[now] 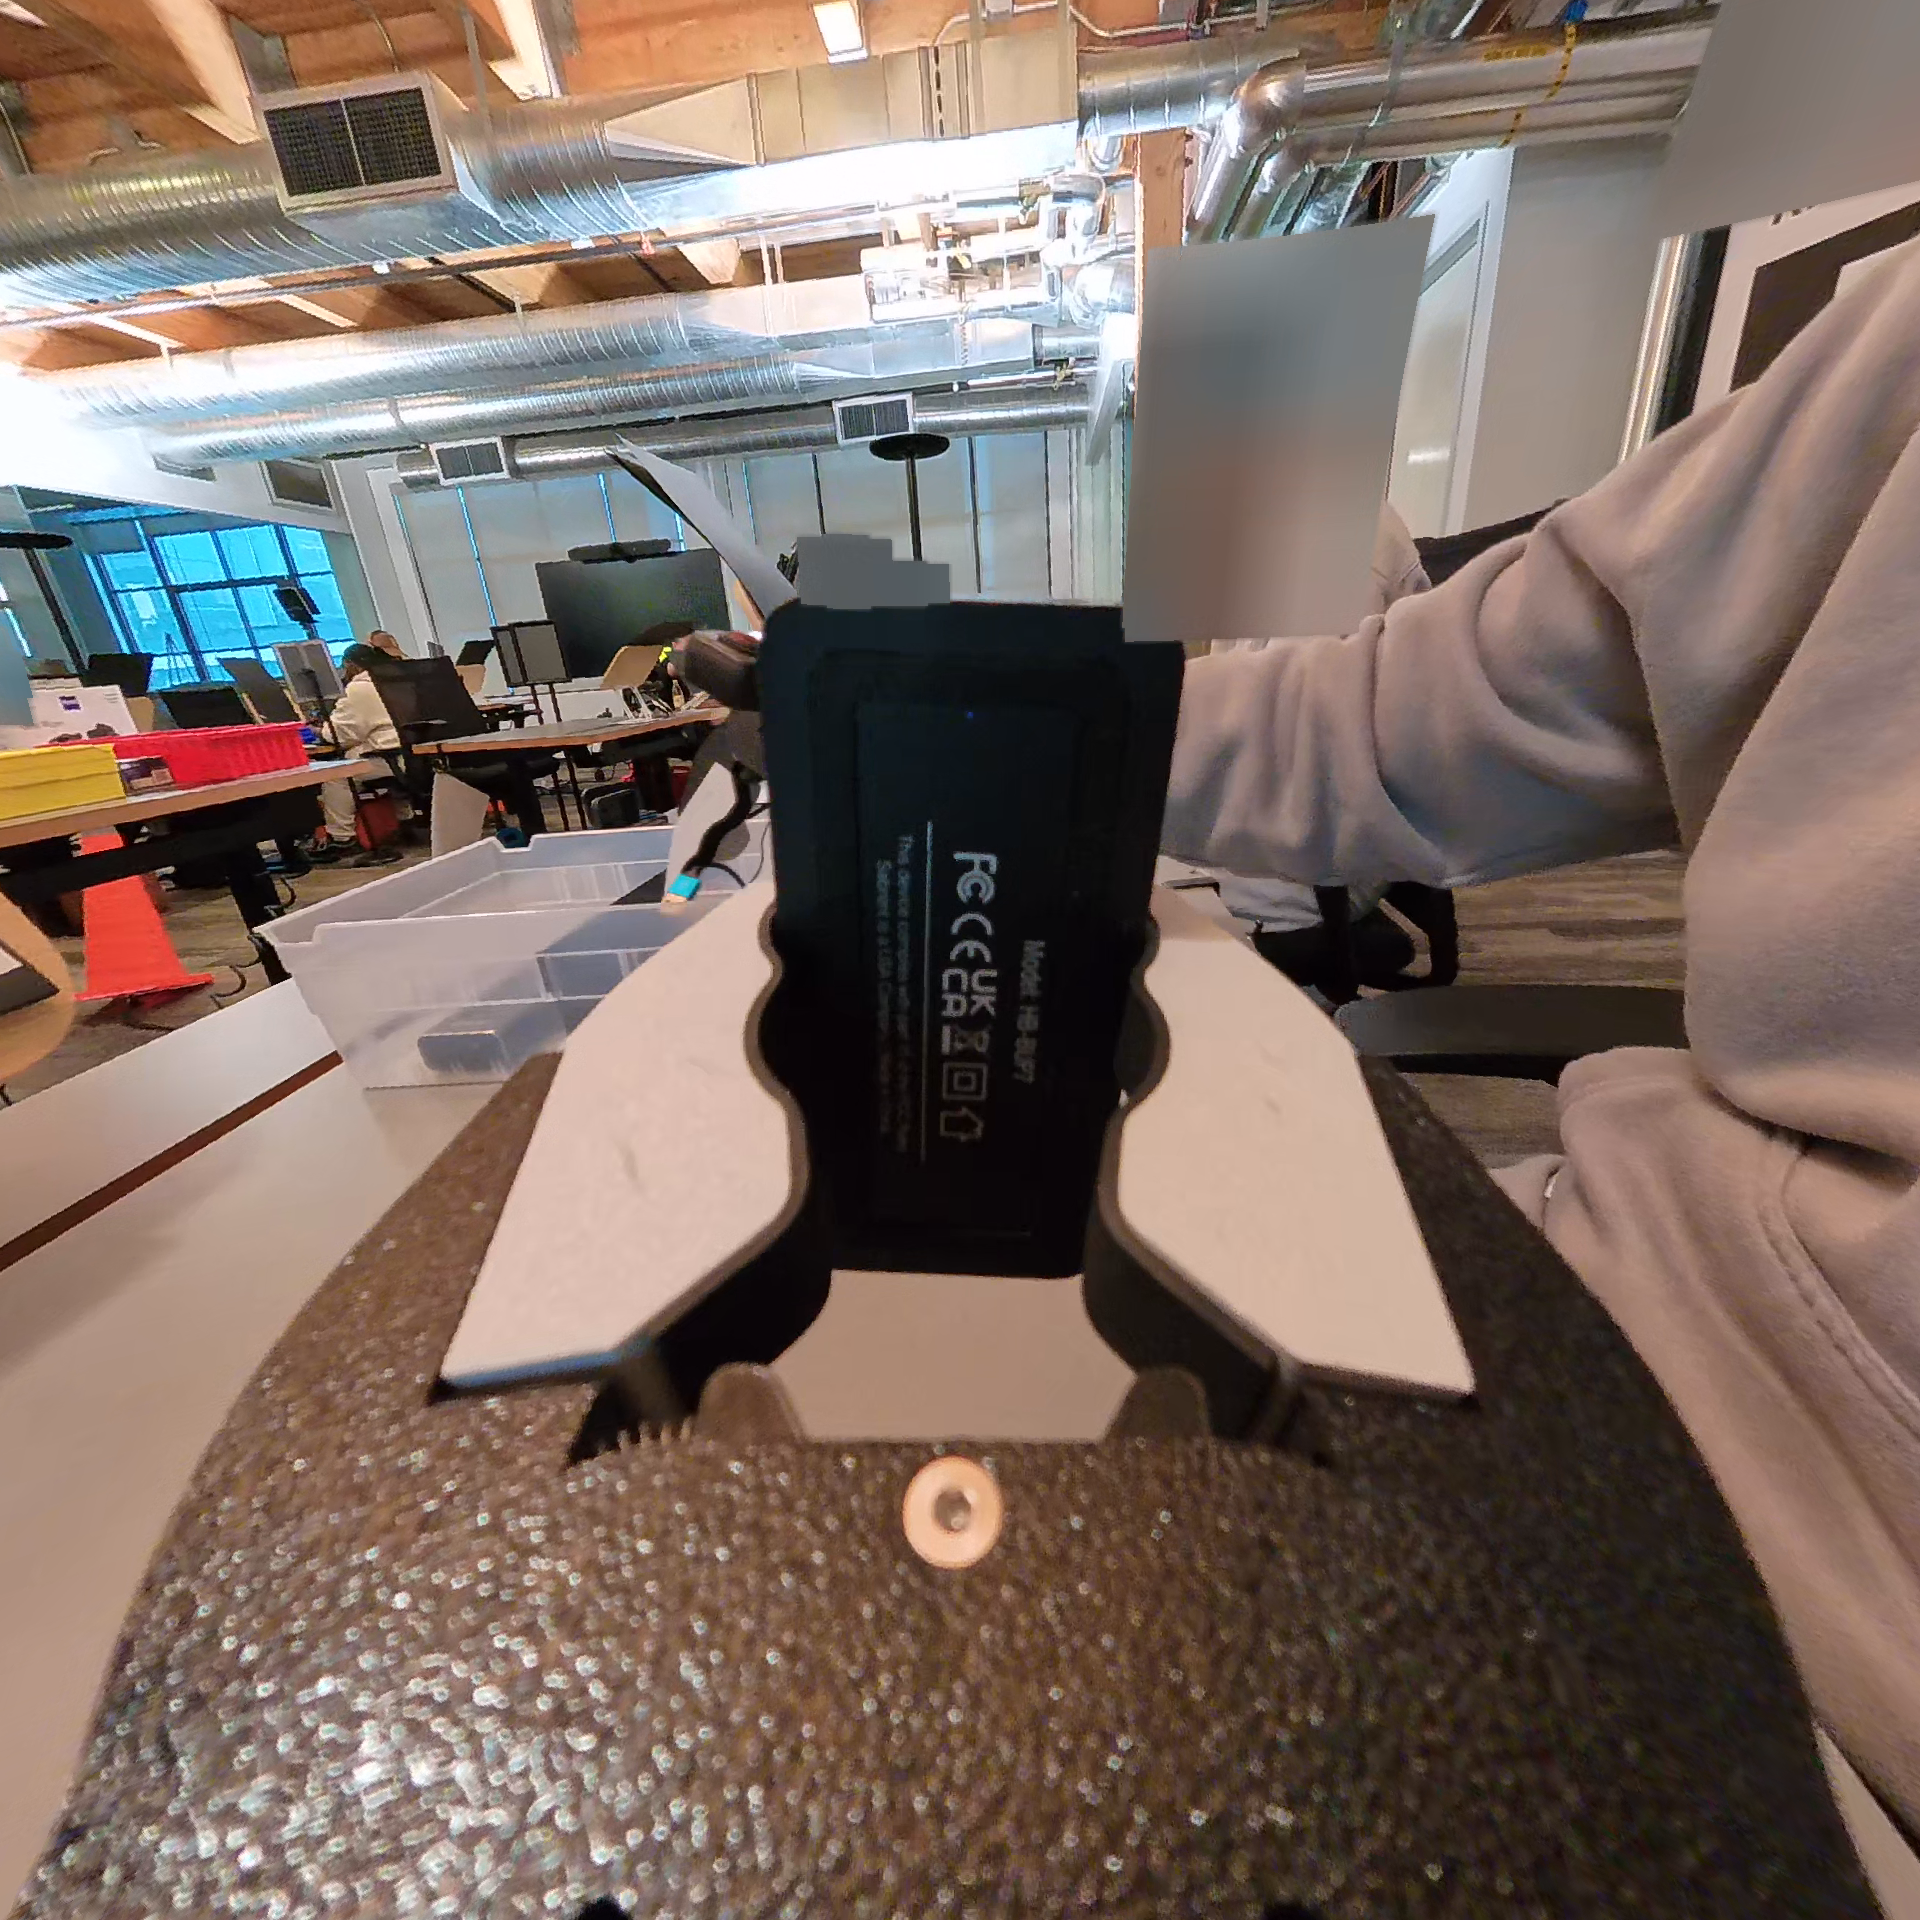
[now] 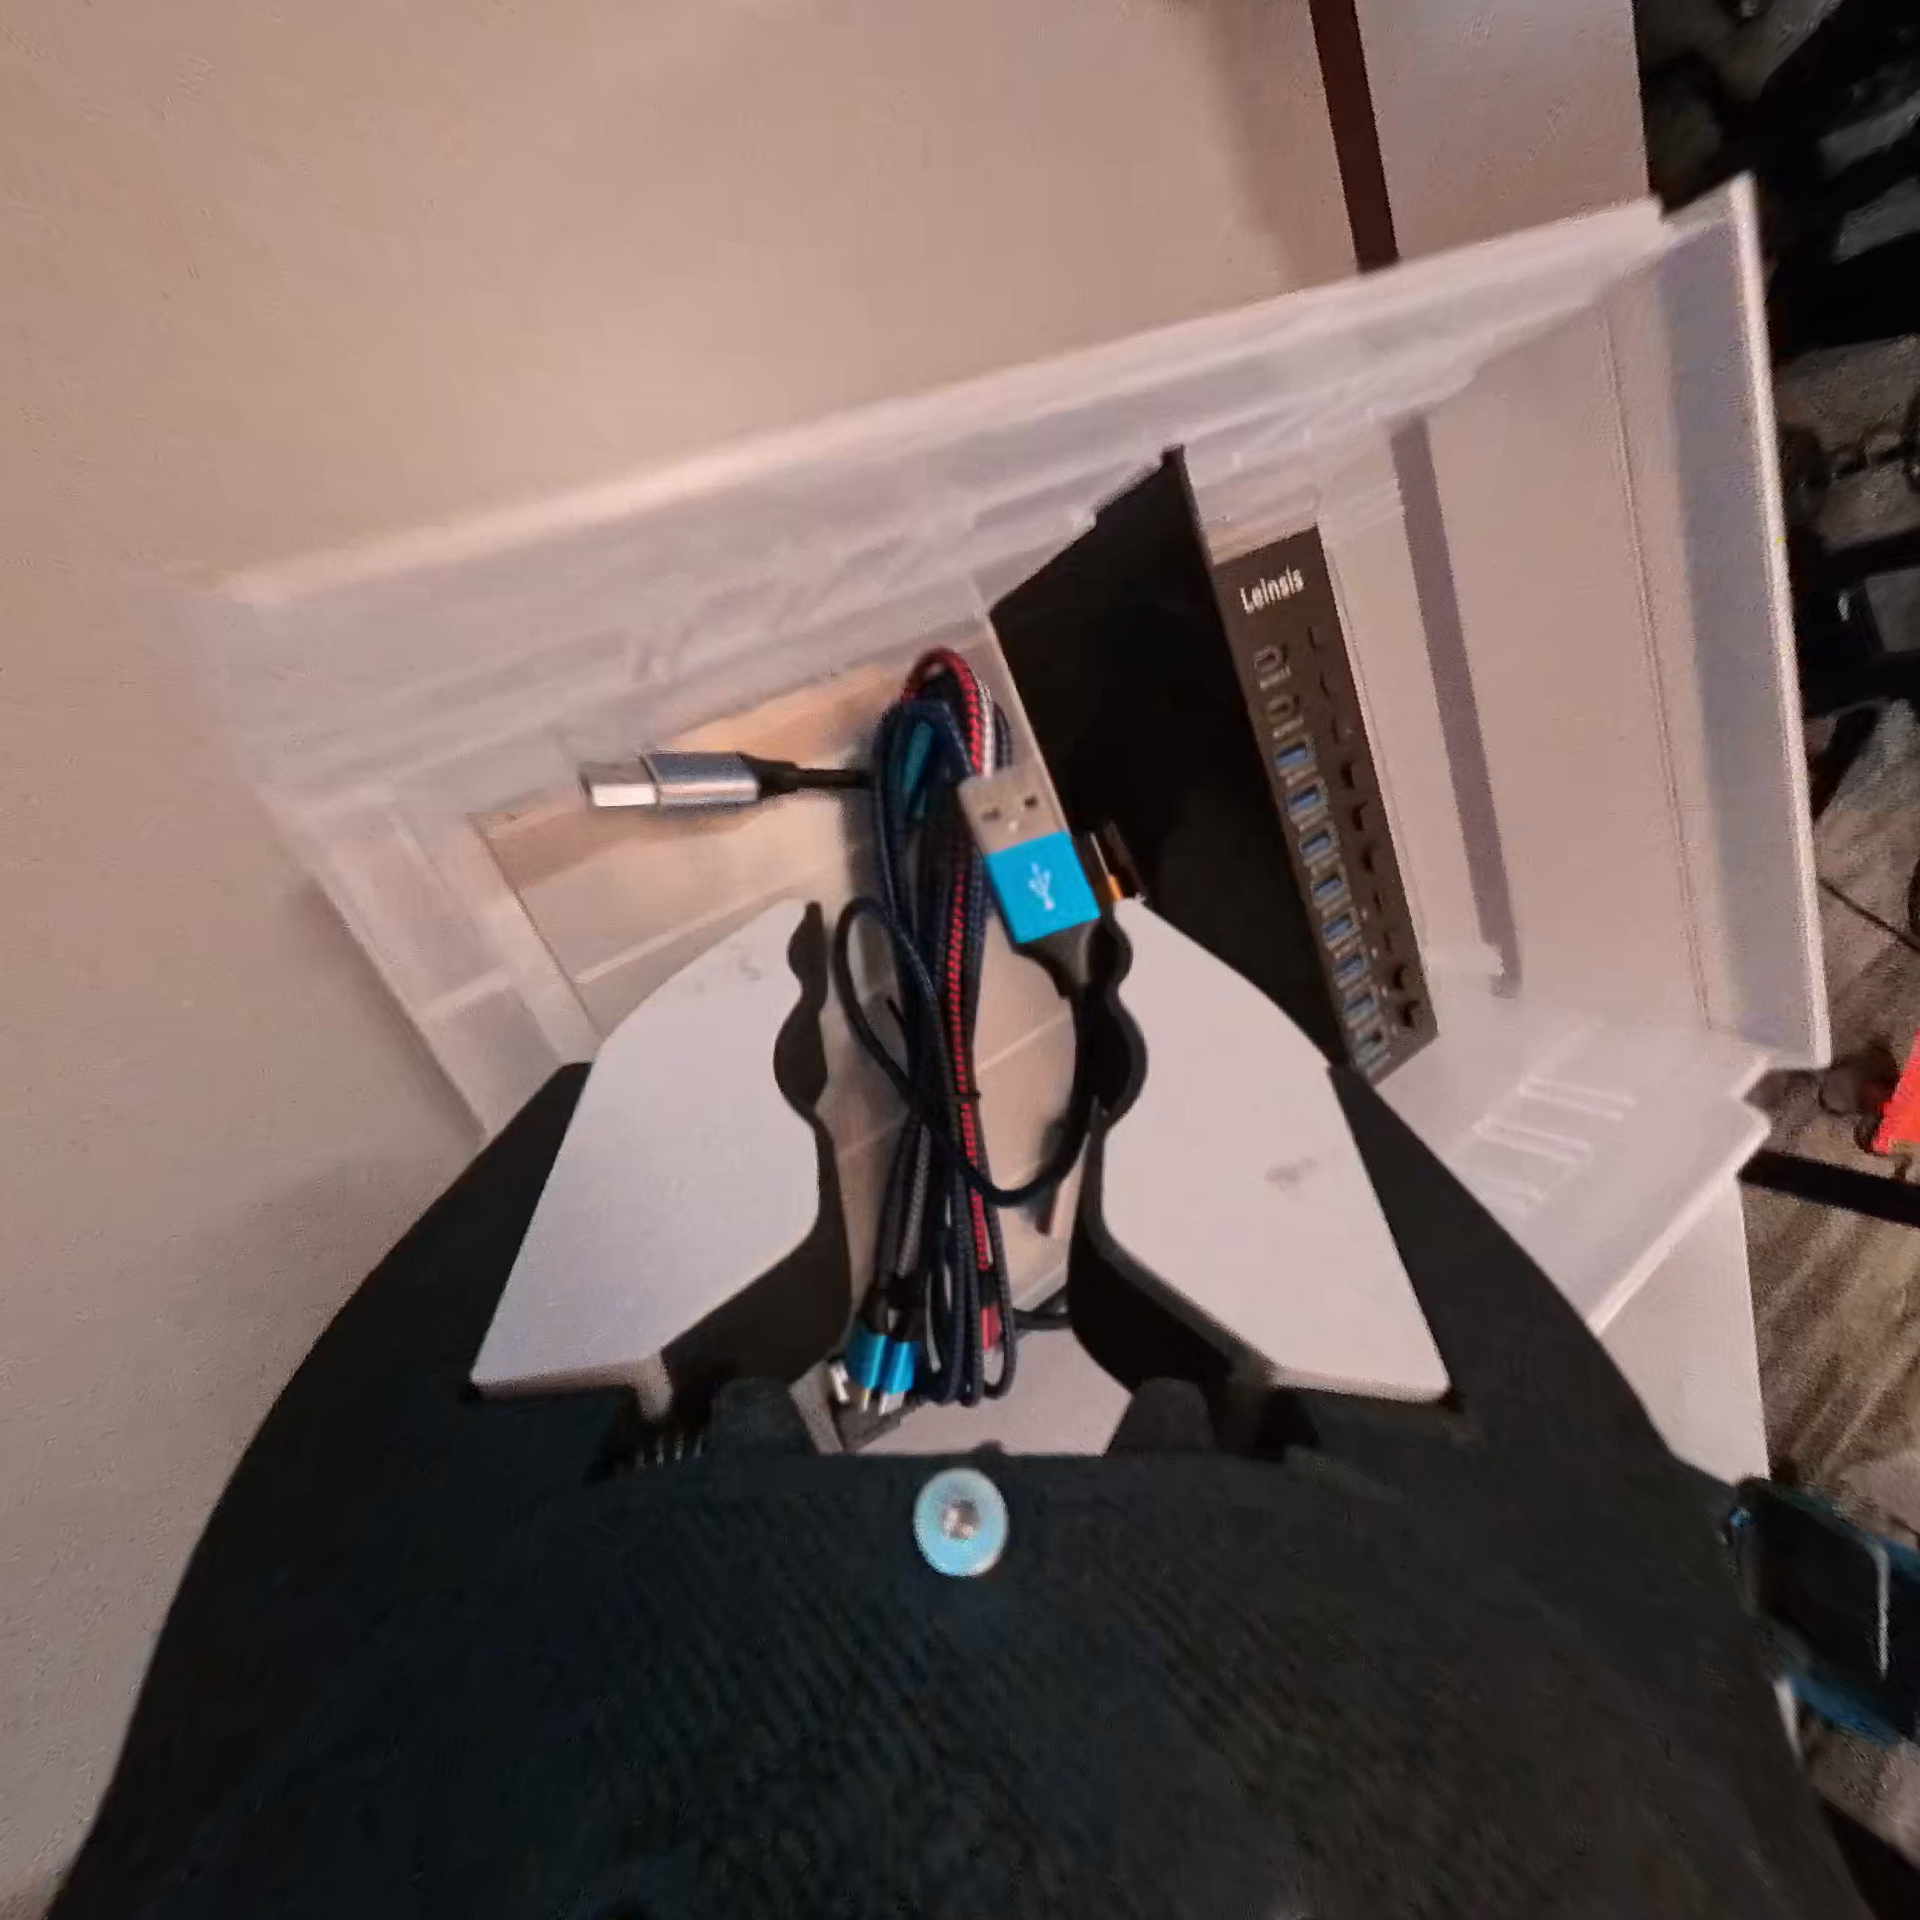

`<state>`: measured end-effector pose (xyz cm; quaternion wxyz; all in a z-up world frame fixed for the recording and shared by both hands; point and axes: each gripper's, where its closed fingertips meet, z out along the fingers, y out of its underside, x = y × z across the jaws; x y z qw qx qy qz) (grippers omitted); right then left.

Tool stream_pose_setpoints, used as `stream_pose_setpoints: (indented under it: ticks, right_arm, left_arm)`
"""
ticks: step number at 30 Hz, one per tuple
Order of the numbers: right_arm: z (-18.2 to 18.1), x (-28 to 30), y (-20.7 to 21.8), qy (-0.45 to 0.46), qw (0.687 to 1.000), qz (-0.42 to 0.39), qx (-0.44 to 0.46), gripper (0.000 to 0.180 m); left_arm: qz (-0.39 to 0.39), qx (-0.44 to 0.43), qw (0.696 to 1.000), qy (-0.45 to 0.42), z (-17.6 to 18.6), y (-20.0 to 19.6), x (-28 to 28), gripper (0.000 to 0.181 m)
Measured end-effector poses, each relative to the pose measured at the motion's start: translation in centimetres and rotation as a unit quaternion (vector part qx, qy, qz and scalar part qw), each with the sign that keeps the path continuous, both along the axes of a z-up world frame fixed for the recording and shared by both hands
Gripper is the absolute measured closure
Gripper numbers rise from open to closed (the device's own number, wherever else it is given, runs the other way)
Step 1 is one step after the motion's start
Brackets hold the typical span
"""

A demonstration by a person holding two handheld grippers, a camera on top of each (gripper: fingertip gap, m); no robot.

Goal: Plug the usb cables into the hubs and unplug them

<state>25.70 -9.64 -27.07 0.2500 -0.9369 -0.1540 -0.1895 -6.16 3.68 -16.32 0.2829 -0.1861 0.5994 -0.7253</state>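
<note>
Here the left tool [image 1: 951, 997] grips a black hub [image 1: 961, 935] upright, while the right tool [image 2: 961, 997] hangs half-open over bundled cables [image 2: 940, 1039].

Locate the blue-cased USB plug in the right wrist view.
The blue-cased USB plug sits at centre frame, just beyond the right hand-held gripper, above the bundle of braided cables and left of the black multi-port hub.

bins: clear plastic bin [image 1: 416, 940] on the white table [image 1: 156, 1122]; same kind of bin [image 2: 727, 540] shows in the right wrist view
far desks: red tray [image 1: 223, 750] next to a yellow tray [image 1: 57, 779]
floor: orange cone [image 1: 125, 930]
ceiling: silver ducts [image 1: 623, 353], wood beams
back of room: big dark monitor [image 1: 634, 608], person seated at a desk [image 1: 358, 717]
right side: beige sleeve [image 1: 1507, 707]
</note>
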Motion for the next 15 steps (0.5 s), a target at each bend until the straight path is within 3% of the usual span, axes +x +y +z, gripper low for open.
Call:
stream_pose_setpoints:
  ticks: [3,10,15]
  right_arm:
    - [1.8,-1.5,0.7,0.023,0.998,0.008,0.052,0.130]
    - [4.5,0.3,-2.4,-0.042,0.993,-0.075,0.082,0.122]
    - [7.5,-1.5,-3.3,-0.036,0.977,-0.118,0.176,0.120]
  left_arm:
    - [0.000,-0.001,1.000,-0.002,0.1,0.1,-0.1,0.121]
    - [-0.004,-0.005,1.000,-0.003,0.2,-0.1,-0.1,0.121]
    - [-0.007,-0.007,1.000,-0.005,0.3,-0.3,-0.1,0.121]
